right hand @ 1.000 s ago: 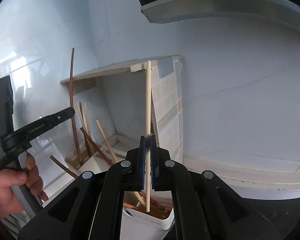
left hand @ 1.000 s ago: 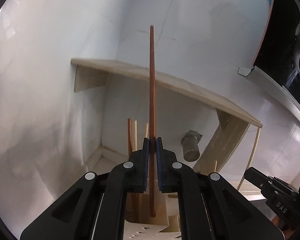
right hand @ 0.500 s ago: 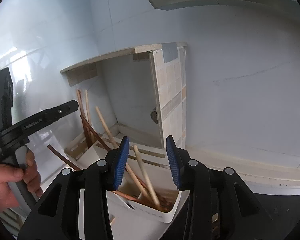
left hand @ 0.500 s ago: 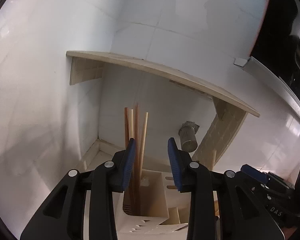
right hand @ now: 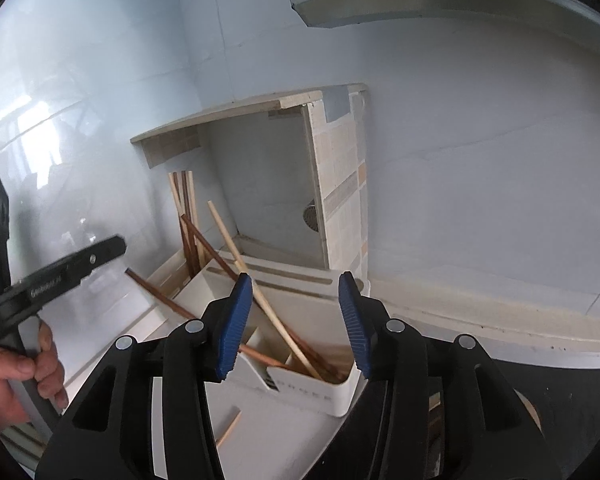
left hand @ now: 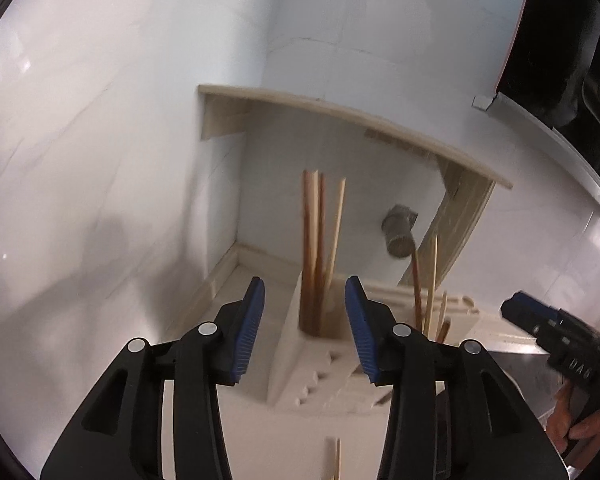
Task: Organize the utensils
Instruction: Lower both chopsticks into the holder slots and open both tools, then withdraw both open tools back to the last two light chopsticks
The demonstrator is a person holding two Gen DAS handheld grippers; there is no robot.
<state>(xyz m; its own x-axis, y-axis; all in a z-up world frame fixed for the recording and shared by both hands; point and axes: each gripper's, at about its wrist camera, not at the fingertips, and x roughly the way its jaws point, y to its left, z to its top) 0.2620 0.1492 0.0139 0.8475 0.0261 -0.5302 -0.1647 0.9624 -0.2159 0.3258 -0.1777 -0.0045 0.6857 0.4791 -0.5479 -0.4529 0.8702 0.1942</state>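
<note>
Both grippers empty, chopsticks resting in the white utensil holder [right hand: 332, 396].

Left gripper [left hand: 304, 320] jaws apart, just opened, nothing between; brown and pale chopsticks [left hand: 318, 248] upright in the far slot. Right gripper [right hand: 296, 320] jaws likewise apart, just opened, nothing gripped; a pale chopstick [right hand: 260, 284] leaning in the near compartment among brown ones.

A second ago each tool clamped one upright chopstick. The left tool [left hand: 305, 326] has just been opening and nothing sits between its pads; its dark chopstick [left hand: 321, 248] now stands in the holder [left hand: 300, 364], centre frame. The right tool [right hand: 296, 322] has also just been opening, and its pale chopstick [right hand: 260, 292] leans in the holder's right compartment.
</note>
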